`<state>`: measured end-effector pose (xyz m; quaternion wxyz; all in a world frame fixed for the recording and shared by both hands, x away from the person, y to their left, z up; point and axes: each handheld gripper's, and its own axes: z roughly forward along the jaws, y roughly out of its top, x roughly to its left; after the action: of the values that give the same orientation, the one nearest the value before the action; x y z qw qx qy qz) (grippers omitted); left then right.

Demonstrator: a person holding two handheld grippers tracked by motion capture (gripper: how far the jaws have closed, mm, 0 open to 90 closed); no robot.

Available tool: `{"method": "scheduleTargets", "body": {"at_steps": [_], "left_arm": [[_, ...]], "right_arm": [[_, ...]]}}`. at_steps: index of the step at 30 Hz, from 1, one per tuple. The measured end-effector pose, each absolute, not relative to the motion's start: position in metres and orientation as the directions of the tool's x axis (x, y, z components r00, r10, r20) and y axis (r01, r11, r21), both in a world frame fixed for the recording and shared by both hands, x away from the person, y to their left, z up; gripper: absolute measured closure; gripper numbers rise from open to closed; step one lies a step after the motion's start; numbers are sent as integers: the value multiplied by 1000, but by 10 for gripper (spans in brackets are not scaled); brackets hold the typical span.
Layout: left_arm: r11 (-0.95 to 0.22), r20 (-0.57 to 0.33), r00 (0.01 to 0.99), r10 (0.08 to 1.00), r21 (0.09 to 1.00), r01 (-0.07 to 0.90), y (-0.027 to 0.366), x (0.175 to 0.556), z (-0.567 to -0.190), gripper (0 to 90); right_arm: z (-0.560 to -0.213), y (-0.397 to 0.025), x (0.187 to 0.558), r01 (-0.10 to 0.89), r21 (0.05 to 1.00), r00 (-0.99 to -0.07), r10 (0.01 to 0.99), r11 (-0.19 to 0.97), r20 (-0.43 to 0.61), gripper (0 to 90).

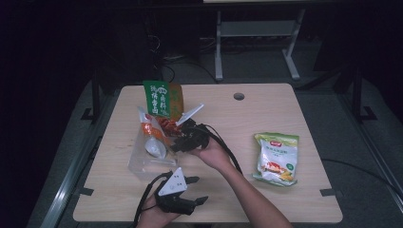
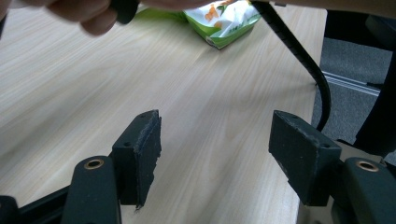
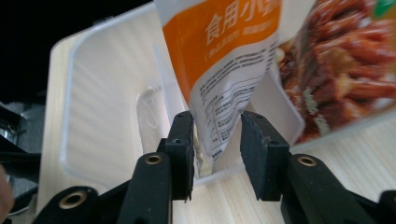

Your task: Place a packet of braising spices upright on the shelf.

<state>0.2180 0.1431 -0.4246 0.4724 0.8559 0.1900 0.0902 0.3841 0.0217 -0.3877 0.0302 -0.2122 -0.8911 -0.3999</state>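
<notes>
A clear plastic container (image 1: 142,166) sits left of the table's middle with several packets standing in it. They are a green packet (image 1: 157,98), a red snack packet (image 1: 168,124) and an orange-and-white packet (image 1: 151,134). My right gripper (image 1: 176,142) reaches into the container from the right. In the right gripper view the right gripper (image 3: 217,154) is open, its jaws on either side of the lower corner of the orange-and-white packet (image 3: 229,60). The left jaw touches the packet and the right jaw stands apart. My left gripper (image 1: 199,190) hovers near the front edge, open and holding nothing, as the left gripper (image 2: 215,154) view confirms.
A green-and-white snack bag (image 1: 276,158) lies flat on the right part of the table, also seen as the snack bag (image 2: 224,18) ahead of the left jaws. The right gripper's cable (image 2: 303,51) hangs across that view. A round hole (image 1: 239,96) marks the table's far side.
</notes>
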Motion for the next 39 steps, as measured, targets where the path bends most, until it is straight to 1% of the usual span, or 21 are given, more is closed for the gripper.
{"method": "scheduleTargets", "body": {"at_steps": [5,7,11,21,28,32,39], "left_arm": [[-482,-27,909,415,841,245,143,219,-425,329],[-482,-31,909,415,840,249,143,219,-425,329],[-475,-33,908,418,844,249,143,220,-424,329],[-466,-36,904,426,848,253,145,222,-423,326],[-477,-29,902,430,841,255,146,223,-422,321],[-470,-32,900,435,844,257,145,223,-423,317],[-471,-28,901,433,845,252,145,224,-423,313]], "right_arm": [[-383,-1,383,403,721,-904,366,563,219,593],[-382,-9,381,427,717,-893,383,551,238,584],[-381,-26,380,441,722,-883,400,533,244,569],[-378,-63,375,451,723,-872,429,523,234,527],[-377,-99,371,478,719,-848,478,505,229,504],[-379,-119,368,506,701,-830,505,503,236,499],[-383,-154,360,541,701,-792,562,464,238,472]]}}
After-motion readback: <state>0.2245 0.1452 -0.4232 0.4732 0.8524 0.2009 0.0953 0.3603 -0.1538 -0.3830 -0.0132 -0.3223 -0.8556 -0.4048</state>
